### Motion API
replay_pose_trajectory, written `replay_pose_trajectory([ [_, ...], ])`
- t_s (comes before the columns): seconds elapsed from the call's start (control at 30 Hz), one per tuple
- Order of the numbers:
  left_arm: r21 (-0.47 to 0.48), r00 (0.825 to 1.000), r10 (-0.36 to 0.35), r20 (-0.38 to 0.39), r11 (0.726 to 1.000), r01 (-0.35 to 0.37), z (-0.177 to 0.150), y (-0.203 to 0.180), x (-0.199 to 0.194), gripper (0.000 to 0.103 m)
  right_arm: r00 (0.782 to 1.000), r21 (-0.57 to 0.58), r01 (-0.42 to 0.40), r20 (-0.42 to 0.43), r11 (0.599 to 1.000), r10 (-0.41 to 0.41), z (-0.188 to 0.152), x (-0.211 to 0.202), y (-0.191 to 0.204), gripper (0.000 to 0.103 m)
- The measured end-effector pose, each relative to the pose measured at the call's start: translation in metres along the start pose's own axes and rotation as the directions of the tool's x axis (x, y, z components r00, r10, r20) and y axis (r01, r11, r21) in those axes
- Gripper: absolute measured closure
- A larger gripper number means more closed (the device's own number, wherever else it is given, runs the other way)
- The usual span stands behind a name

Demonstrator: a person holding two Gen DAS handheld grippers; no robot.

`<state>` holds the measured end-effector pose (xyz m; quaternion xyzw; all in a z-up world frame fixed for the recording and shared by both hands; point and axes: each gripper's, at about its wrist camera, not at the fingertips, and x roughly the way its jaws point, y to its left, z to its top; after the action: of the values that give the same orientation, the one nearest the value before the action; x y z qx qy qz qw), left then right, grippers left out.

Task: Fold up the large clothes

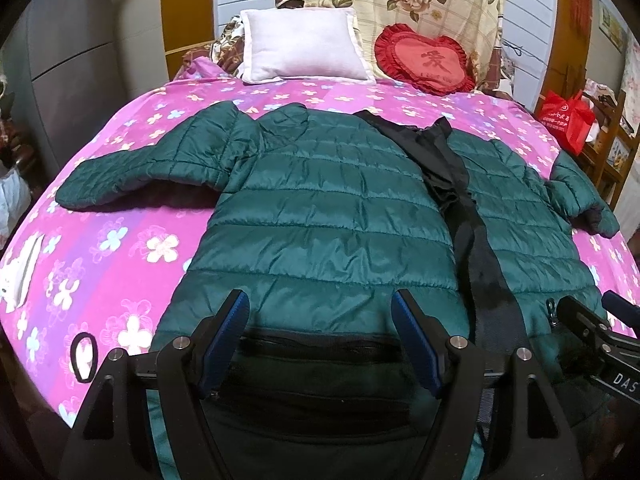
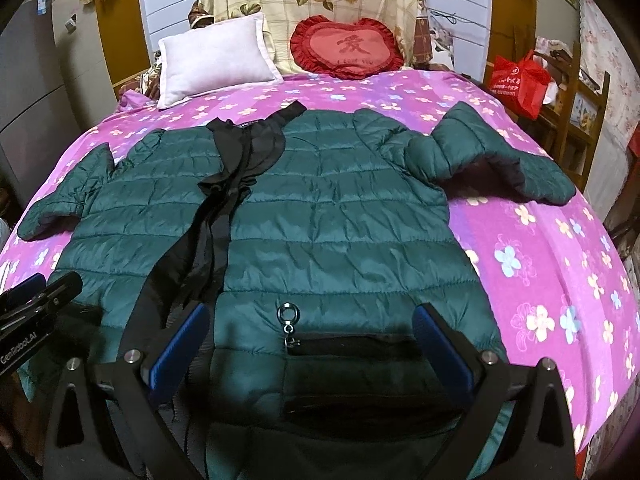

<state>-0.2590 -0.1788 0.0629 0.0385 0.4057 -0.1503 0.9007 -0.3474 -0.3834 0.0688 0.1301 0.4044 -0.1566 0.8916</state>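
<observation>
A dark green quilted puffer jacket [image 1: 328,208] lies front up and unzipped on the pink flowered bedspread [image 1: 120,248], sleeves spread, black lining showing down its middle. It also shows in the right wrist view [image 2: 332,216]. My left gripper [image 1: 320,312] is open above the hem of the jacket's left panel, over a pocket zip. My right gripper [image 2: 312,324] is open above the hem of the right panel, with a ring zip pull [image 2: 288,314] between its fingers. Neither holds anything. Each gripper shows at the edge of the other's view.
A white pillow [image 1: 300,46] and a red heart cushion [image 1: 424,62] lean at the head of the bed. A red bag [image 1: 568,118] sits on a wooden chair to the right. A black hair tie [image 1: 84,356] and a white object [image 1: 20,276] lie at the bed's left edge.
</observation>
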Motion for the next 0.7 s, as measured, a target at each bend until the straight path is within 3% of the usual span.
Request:
replay_pose_trajectory([
  [0.7, -0.005, 1.0, -0.009, -0.019, 1.0, 0.008, -0.001, -0.003, 0.01, 0.051, 1.0, 0.001, 0.004, 0.007, 1.0, -0.004, 0.002, 0.012, -0.001, 0.0],
])
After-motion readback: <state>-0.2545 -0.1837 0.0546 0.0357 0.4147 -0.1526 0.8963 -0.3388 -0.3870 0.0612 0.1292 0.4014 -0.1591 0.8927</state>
